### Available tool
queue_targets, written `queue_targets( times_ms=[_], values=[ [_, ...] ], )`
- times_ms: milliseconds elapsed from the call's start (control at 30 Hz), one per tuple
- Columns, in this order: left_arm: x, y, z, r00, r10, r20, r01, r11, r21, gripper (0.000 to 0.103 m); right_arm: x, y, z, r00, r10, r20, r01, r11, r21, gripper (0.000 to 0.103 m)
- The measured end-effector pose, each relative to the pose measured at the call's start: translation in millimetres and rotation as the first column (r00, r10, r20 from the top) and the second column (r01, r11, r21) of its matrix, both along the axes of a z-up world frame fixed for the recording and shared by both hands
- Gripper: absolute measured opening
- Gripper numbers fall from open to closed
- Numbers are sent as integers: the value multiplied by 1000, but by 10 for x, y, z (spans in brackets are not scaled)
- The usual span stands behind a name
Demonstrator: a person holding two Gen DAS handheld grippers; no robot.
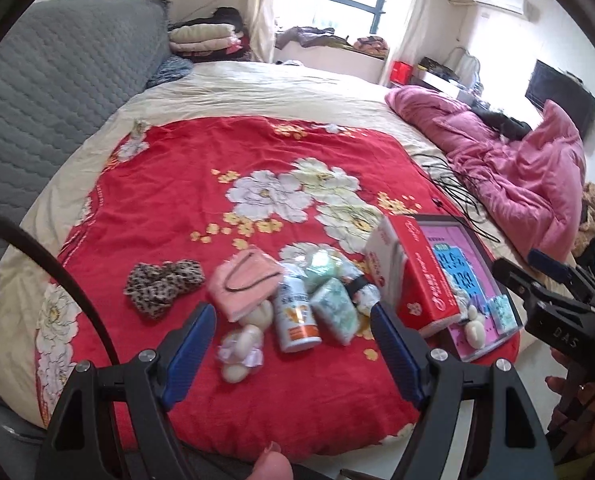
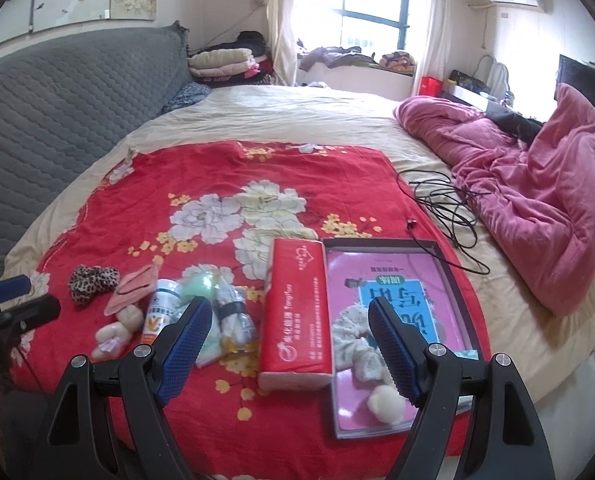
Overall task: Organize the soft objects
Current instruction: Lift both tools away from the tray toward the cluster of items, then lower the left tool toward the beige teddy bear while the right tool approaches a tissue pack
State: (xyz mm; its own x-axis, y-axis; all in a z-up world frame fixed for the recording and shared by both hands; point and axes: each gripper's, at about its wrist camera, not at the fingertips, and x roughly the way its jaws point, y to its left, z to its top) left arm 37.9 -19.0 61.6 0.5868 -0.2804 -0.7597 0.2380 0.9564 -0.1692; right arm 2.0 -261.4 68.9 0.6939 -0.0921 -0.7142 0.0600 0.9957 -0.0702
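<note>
In the left wrist view, your left gripper (image 1: 293, 344) stands wide open and holds nothing. The soft things lie on the red blanket (image 1: 201, 208) just ahead: a leopard scrunchie (image 1: 159, 286) at 10 o'clock, a pink cloth (image 1: 243, 282) at 11, a white bottle (image 1: 297, 314) at 12.

In the right wrist view, your right gripper (image 2: 289, 344) is also wide open and empty. The red tissue pack (image 2: 297, 312) is at 12 o'clock, touching the shallow box (image 2: 449, 268) at 1 o'clock, where a pale scrunchie (image 2: 355, 344) lies.

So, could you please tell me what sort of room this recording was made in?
Most likely a home bedroom: a large bed with a grey quilted headboard, a rumpled pink duvet, and folded bedding stacked by the curtained window.
</note>
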Motion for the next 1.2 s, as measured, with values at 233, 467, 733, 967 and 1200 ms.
queue_targets(
  times_ms=[233, 467, 733, 967, 1200],
  values=[
    [78, 397, 31, 997, 71, -3, -71, 997, -18, 79, 55, 152, 4, 999, 35, 2, -35, 999, 1, 81],
    [107, 654, -63, 994, 110, -26, -110, 994, -25, 79, 98, 349, -96, 996, 88, -17, -88, 996, -2, 81],
    [130, 724, -367, 991, 107, -81, -110, 993, -36, 79, 148, 495, -345, 989, 132, -61, -132, 991, 1, 81],
    [169, 591, -706, 986, 67, -151, -72, 997, -30, 79, 217, 592, -610, 981, 162, -107, -164, 987, -5, 81],
    [234, 497, -972, 979, 47, -200, -52, 998, -19, 79, 330, 667, -875, 969, 188, -160, -193, 981, -16, 81]
  ],
)
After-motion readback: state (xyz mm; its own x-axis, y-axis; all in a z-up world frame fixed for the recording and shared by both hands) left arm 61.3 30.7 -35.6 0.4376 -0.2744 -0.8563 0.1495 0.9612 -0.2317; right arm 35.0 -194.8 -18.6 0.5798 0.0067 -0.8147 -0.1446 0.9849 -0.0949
